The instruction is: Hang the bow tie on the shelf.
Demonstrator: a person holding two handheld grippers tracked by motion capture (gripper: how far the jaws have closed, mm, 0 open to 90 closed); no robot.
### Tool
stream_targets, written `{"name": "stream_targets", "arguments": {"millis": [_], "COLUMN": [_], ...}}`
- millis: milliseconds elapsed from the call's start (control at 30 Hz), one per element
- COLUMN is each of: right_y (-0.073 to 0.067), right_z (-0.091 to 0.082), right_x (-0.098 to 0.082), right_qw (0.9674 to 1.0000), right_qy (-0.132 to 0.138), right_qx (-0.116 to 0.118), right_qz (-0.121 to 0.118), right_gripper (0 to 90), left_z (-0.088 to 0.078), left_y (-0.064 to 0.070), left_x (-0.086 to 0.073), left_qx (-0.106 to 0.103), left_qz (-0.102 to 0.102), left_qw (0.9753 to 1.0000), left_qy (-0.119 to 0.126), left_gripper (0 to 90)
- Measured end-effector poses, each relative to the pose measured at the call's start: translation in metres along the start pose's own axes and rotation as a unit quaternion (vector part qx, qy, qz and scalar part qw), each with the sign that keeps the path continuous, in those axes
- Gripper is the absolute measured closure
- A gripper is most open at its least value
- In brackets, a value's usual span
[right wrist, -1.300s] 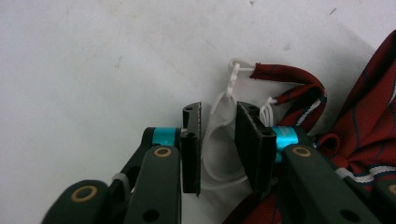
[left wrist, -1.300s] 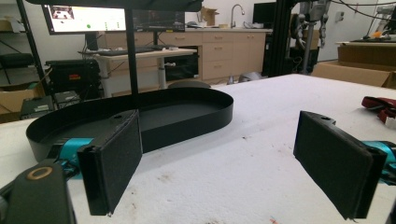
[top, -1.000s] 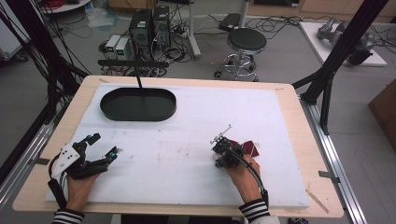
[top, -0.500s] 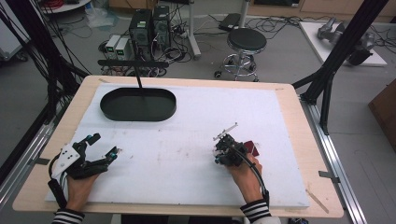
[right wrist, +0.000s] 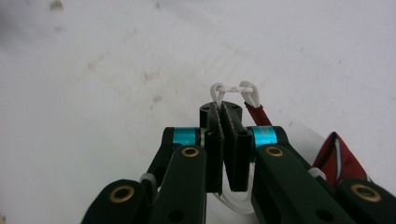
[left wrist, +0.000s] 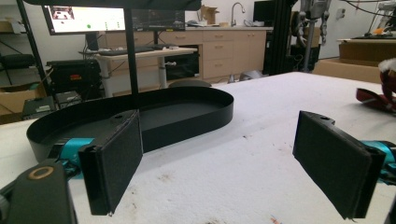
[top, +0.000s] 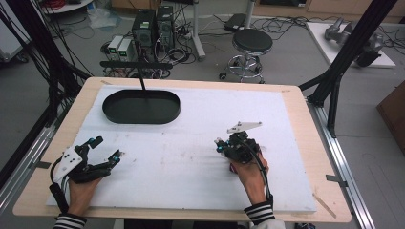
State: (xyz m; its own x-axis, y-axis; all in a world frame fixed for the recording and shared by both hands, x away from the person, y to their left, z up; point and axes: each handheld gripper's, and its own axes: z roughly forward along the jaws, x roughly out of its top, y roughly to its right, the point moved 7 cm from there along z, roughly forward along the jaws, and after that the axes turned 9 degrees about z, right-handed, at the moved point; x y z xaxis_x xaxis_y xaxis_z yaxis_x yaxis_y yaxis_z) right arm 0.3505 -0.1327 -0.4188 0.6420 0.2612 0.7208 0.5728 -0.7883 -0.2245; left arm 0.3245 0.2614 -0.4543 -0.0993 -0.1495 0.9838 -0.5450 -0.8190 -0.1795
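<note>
My right gripper (top: 223,146) rests low on the white table cover (top: 200,124), right of centre, held by a hand in a striped sleeve. In the right gripper view its jaws (right wrist: 224,111) are shut on a white cord loop (right wrist: 232,89) tied to a red and white fabric piece (right wrist: 337,161). The same red and white fabric (left wrist: 380,88) lies far to the right in the left gripper view. My left gripper (top: 107,147) sits at the near left with its pads (left wrist: 116,163) wide apart and nothing between them.
A black oval tray (top: 111,112) stands empty at the back left of the cover, its wall (left wrist: 196,119) straight ahead of the left gripper. A thin black post (top: 142,81) rises behind it. A stool and computers stand on the floor beyond the table.
My right gripper has shifted a little away and turned; the red fabric that showed beside it is now hidden under gripper and hand. The left gripper has not moved.
</note>
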Motion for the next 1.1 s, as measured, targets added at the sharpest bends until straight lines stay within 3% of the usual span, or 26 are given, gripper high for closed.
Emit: {"name": "stream_targets", "arguments": {"millis": [67, 133, 200, 300, 333, 567, 633, 700, 733, 800, 867, 900, 1100], "right_y": [0.0, -0.003, -0.005, -0.006, -0.009, -0.017, -0.018, -0.018, -0.018, -0.018, -0.019, -0.02, -0.025], "right_z": [-0.001, -0.006, -0.01, -0.013, -0.016, -0.029, -0.031, -0.032, -0.032, -0.033, -0.033, -0.034, -0.034], "right_x": [0.003, 0.012, 0.019, 0.025, 0.032, 0.057, 0.063, 0.068, 0.068, 0.075, 0.077, 0.081, 0.088], "right_qw": [0.9999, 0.9984, 0.9968, 0.9949, 0.9916, 0.976, 0.97, 0.9668, 0.9668, 0.9615, 0.9604, 0.9581, 0.9553], "right_qy": [0.014, 0.055, 0.078, 0.099, 0.126, 0.213, 0.238, 0.25, 0.25, 0.269, 0.273, 0.281, 0.29], "right_qx": [0.003, 0.012, 0.015, 0.019, 0.024, 0.042, 0.046, 0.052, 0.052, 0.054, 0.057, 0.052, 0.05], "right_qz": [0.001, -0.003, -0.006, -0.009, -0.017, -0.019, -0.018, -0.012, -0.012, -0.013, -0.013, -0.018, -0.029], "right_gripper": [87.7, 87.6, 87.7, 87.7, 87.6, 87.6, 87.7, 87.6, 87.6, 87.7, 87.7, 87.7, 87.7], "left_z": [0.0, 0.0, 0.0, 0.0, 0.0, 0.0, 0.0, 0.0, 0.0, 0.0, 0.0, 0.0, 0.0], "left_y": [0.0, 0.0, 0.0, 0.0, 0.0, 0.0, 0.0, 0.0, 0.0, 0.0, -0.001, -0.001, 0.0], "left_x": [0.0, 0.0, 0.0, 0.0, 0.0, 0.0, 0.0, 0.0, 0.0, 0.0, 0.0, 0.0, 0.0], "left_qx": [0.0, 0.0, 0.0, 0.0, 0.0, 0.0, 0.0, 0.0, 0.0, -0.001, -0.001, -0.001, -0.001], "left_qz": [0.0, 0.0, 0.0, -0.001, -0.001, 0.0, 0.0, -0.001, -0.001, -0.001, -0.001, -0.002, -0.002], "left_qw": [1.0, 1.0, 1.0, 1.0, 1.0, 1.0, 1.0, 1.0, 1.0, 1.0, 1.0, 1.0, 1.0], "left_qy": [0.0, 0.0, 0.0, 0.0, 0.0, -0.001, 0.0, 0.0, 0.0, 0.0, 0.0, 0.0, 0.0], "left_gripper": [16.1, 16.1, 16.1, 16.1, 16.1, 16.2, 16.1, 16.1, 16.1, 16.1, 16.1, 16.1, 16.1]}}
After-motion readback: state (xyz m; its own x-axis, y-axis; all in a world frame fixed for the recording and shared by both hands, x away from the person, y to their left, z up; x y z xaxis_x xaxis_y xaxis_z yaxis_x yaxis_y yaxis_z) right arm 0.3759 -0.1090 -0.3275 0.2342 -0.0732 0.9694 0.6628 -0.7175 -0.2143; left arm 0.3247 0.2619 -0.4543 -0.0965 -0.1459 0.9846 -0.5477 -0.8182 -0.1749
